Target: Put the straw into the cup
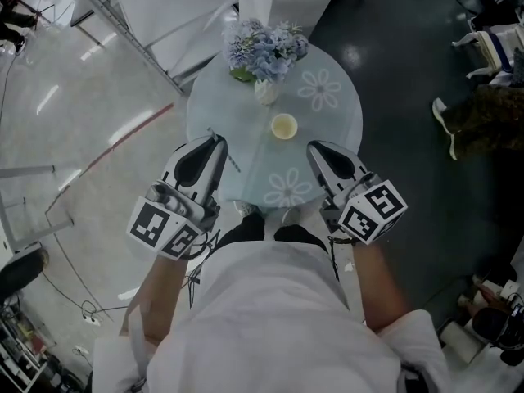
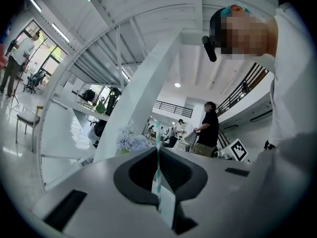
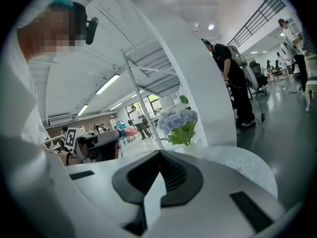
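Holding a teal-striped straw [image 2: 157,175] in the left gripper [image 1: 214,144], pinched tight between closed jaws, roughly upright across them and poking out above and below. Carrying nothing in the right gripper [image 1: 315,147], jaws pressed together on empty air. Hovering with both at the near edge of the round flower-printed table [image 1: 337,133], one to each side of the small white cup [image 1: 284,126] (upright, mouth open, pale inside), with the straw not yet over it and well apart from the rim. Left to do, by the look of it: carry across to the cup, lower an end into the mouth, let go.

Plenty of ways to go wrong from here. Might strike the rim instead of clearing it, given a narrow mouth and a long thin straw, and so tip or shove a light, unheld cup. Might brush the vase of blue flowers [image 1: 264,51] just behind the cup while swinging across. Could kink the straw through too hard a pinch, or let it pivot in the grip through too light a one, spoiling the aim. Could release too high and see it bounce out, or lean hard on the rim and topple the cup. Probably worth steadying the cup with the free right gripper first.
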Tool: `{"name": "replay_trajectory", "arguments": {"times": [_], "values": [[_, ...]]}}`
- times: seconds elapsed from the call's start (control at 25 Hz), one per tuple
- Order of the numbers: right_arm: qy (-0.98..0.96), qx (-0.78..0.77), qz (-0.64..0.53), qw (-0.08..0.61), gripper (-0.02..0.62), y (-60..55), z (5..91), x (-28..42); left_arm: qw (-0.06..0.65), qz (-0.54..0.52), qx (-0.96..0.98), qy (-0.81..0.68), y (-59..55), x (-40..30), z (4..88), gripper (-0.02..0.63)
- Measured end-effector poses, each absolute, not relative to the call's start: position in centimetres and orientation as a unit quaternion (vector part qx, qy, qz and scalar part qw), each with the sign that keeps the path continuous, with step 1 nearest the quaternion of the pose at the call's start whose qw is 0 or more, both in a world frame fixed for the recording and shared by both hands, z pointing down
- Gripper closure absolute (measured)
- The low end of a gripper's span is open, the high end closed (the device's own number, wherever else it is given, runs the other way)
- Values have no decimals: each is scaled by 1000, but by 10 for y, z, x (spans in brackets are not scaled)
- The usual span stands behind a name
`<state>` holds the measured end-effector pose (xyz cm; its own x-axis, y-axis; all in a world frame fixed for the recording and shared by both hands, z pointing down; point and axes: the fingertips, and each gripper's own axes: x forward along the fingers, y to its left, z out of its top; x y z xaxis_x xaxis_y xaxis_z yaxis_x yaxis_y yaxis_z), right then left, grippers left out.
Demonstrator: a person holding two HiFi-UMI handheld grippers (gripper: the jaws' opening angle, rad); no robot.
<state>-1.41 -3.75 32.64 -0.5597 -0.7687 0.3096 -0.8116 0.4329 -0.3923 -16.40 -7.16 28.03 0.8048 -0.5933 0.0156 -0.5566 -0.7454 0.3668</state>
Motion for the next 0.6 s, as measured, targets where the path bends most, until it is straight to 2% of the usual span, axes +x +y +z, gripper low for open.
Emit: {"name": "replay_trajectory", "arguments": {"times": [0.6], "values": [[-855,442,267,44,578,-67,341,6,194,-48,921,-333,-94,-140,295,574]]}}
